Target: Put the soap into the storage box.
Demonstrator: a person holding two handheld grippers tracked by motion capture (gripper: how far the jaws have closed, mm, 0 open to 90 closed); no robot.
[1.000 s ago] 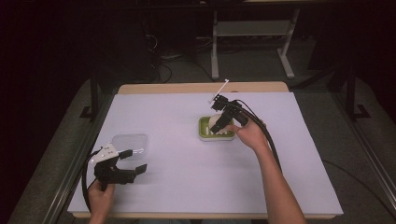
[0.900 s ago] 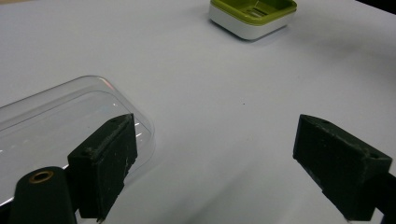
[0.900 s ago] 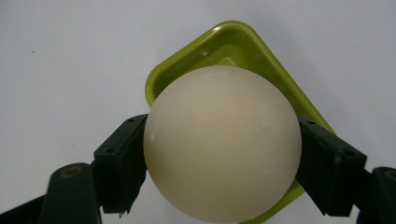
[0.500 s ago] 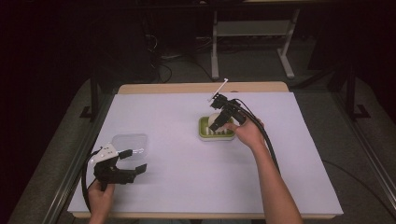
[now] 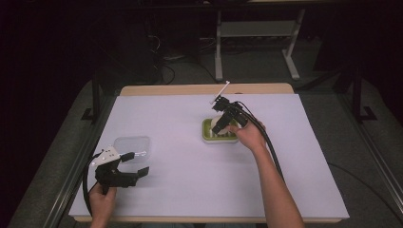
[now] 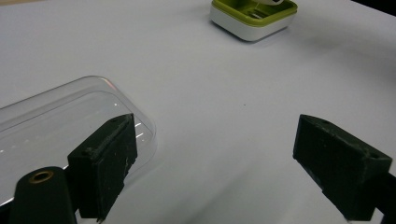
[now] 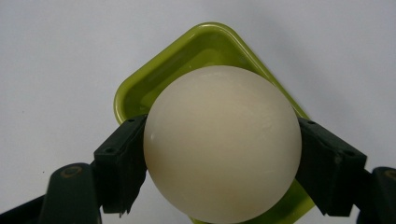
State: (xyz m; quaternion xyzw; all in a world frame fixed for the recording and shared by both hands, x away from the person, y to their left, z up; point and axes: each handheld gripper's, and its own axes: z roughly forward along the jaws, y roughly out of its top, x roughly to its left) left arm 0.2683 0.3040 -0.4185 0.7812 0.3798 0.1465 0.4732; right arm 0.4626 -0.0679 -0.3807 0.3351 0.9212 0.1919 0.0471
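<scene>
**Egg Held Over Green Tray: Handling Notes**

Left tool (image 5: 138,162): parked at 8 o'clock on the bench (image 5: 180,190), jaws spread wide, nothing between them. Clear plastic lid (image 5: 133,146) lying flat just beyond, at the tool's 11 o'clock in the left gripper view, one jaw in front of its near corner. Contact with the lid cannot be judged.

Centre of bench: bare white cover, no obstacles between the two work zones.

Right tool (image 5: 218,127): at 1 o'clock from bench centre, pointed down, clamped on the egg (image 7: 222,142). Pads (image 7: 122,163) seated at 9 and 3 o'clock on the shell, across its widest girth. Egg hanging directly over the green tray (image 7: 187,56), apparently clear of the floor; exact clearance not readable.

Handling assessment:
- Shell smooth, rounded, probably slippery; likely to squirt out if gripped off the widest line.
- Light load; no strong squeeze needed.
- Rigid but brittle if real; excess jaw pressure or a drop likely to crack it.
- Best hold: as shown, opposite sides at the equator, pads square to the surface.
- Lower gently; release only once resting in the tray.
</scene>
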